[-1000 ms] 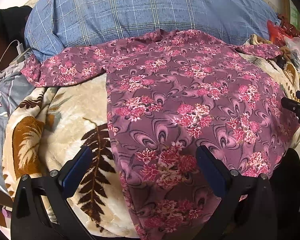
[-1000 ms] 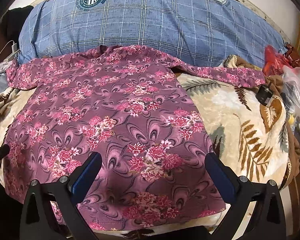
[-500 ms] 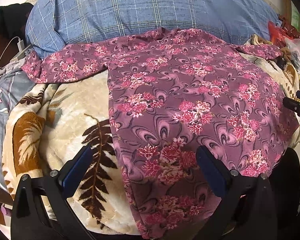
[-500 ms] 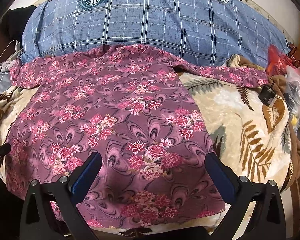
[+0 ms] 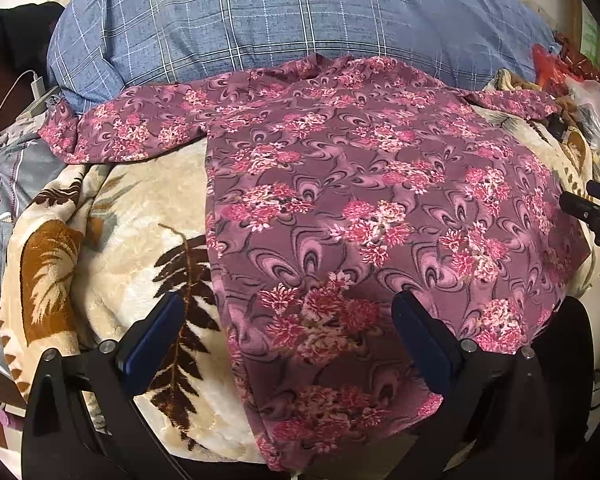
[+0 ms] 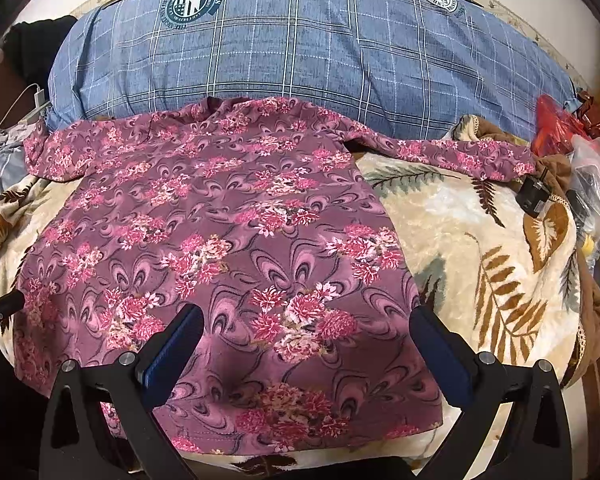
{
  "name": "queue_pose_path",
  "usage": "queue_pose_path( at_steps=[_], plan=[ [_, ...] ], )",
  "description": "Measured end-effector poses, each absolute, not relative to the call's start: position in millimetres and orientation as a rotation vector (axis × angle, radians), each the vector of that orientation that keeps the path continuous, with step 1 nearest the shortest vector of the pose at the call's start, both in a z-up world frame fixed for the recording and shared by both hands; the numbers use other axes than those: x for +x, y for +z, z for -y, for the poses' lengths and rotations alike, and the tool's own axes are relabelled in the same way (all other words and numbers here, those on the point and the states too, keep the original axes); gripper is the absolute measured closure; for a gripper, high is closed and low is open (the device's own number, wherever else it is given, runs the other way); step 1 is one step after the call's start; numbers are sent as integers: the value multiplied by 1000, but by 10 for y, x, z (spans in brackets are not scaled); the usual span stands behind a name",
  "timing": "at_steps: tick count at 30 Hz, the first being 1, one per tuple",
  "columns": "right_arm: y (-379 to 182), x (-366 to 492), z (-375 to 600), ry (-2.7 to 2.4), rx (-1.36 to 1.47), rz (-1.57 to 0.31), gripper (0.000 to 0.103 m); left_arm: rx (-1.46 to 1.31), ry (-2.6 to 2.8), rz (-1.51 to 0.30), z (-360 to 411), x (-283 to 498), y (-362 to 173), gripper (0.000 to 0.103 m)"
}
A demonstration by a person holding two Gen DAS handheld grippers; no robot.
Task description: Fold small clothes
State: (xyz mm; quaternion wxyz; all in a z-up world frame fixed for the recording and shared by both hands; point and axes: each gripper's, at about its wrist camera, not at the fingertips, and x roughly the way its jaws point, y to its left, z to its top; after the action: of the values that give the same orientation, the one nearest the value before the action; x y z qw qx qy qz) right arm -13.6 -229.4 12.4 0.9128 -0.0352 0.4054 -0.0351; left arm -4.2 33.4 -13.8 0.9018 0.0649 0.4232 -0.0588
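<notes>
A mauve long-sleeved top with pink flowers (image 5: pixel 372 208) (image 6: pixel 228 232) lies spread flat on a cream leaf-print blanket (image 5: pixel 124 240) (image 6: pixel 480 248), both sleeves stretched out sideways. My left gripper (image 5: pixel 288 316) hovers open over the top's lower left hem, one finger above the blanket, the other above the cloth. My right gripper (image 6: pixel 306 328) stands open over the lower right hem, nothing between its fingers. In the left wrist view the right gripper's tip (image 5: pixel 592 216) shows at the right edge. At the left edge of the right wrist view the left gripper's tip (image 6: pixel 0 304) shows.
A big blue checked pillow (image 5: pixel 300 20) (image 6: pixel 300 52) lies behind the top. Red and clear plastic bags (image 6: pixel 572 140) and a black plug (image 6: pixel 534 196) crowd the right side. A white charger and cable (image 5: pixel 36 84) and grey bedding (image 5: pixel 4 176) lie at the left.
Both grippers have drawn back a little toward the near edge of the bed, so more of the hem shows. The top has not moved. Both stay open.
</notes>
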Motion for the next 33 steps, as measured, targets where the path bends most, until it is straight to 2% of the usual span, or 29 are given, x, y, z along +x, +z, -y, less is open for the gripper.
queue_pose_path(
  at_steps=[33],
  plan=[
    [44, -121, 2369, -44, -37, -841, 1, 121, -119, -926, -287, 45, -207, 0]
  ],
)
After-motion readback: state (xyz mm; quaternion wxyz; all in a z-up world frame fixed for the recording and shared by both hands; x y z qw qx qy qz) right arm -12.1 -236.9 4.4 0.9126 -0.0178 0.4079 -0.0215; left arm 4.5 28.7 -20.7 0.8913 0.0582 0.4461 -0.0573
